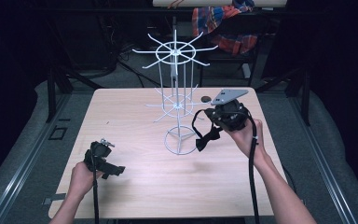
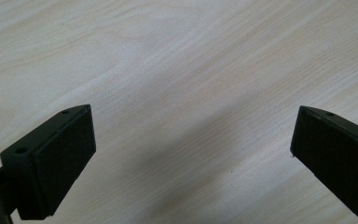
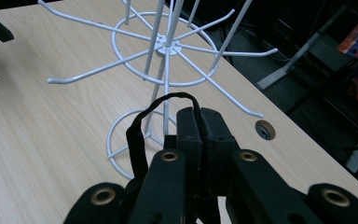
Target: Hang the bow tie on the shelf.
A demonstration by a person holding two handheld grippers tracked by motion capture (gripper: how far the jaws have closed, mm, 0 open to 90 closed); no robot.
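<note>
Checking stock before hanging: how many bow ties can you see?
1: a black bow tie, dangling by its strap from the shut right tongs, beside the white wire rack.

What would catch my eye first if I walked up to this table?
Probably the white wire rack standing mid-table, its hooked spokes fanning out on two tiers. Just right of it, the right claw is shut on the strap of a black bow tie that dangles above the wood. The left claw rests open near the table's front left.

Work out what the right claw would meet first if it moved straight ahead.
Probably the white wire rack: the right claw, shut on a black strap, points at its centre pole and lower hooks. Depth is unclear.
</note>
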